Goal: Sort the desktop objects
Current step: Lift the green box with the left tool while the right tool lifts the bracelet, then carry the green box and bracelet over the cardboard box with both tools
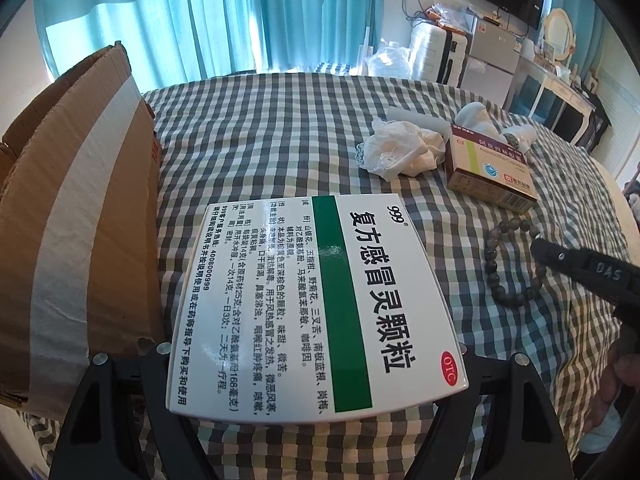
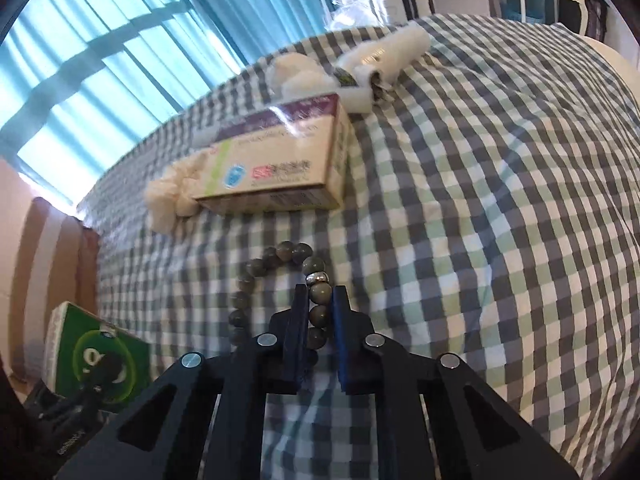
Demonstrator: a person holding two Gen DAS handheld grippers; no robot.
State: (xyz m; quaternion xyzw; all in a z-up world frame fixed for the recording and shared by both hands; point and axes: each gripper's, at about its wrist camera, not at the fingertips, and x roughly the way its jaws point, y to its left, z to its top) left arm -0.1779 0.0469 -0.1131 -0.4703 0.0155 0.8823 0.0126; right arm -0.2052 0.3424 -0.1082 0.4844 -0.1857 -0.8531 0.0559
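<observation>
A: Where does the big box [image 1: 316, 304] sit?
B: Between the left gripper's [image 1: 316, 364] fingers, above the cloth [image 1: 260, 140]; the carton [image 1: 80, 208] stands just left of it.
A: And to its right?
B: The bracelet [image 1: 510, 260], gripped on one side by the right gripper [image 2: 319, 304]; behind it the small box [image 1: 490, 168]; left of that, touching, the rag [image 1: 400, 150].

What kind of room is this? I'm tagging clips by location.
Probably a bedroom: the items lie on a checked bedspread, with teal curtains behind, and a suitcase and a vanity mirror by the far wall.
</observation>
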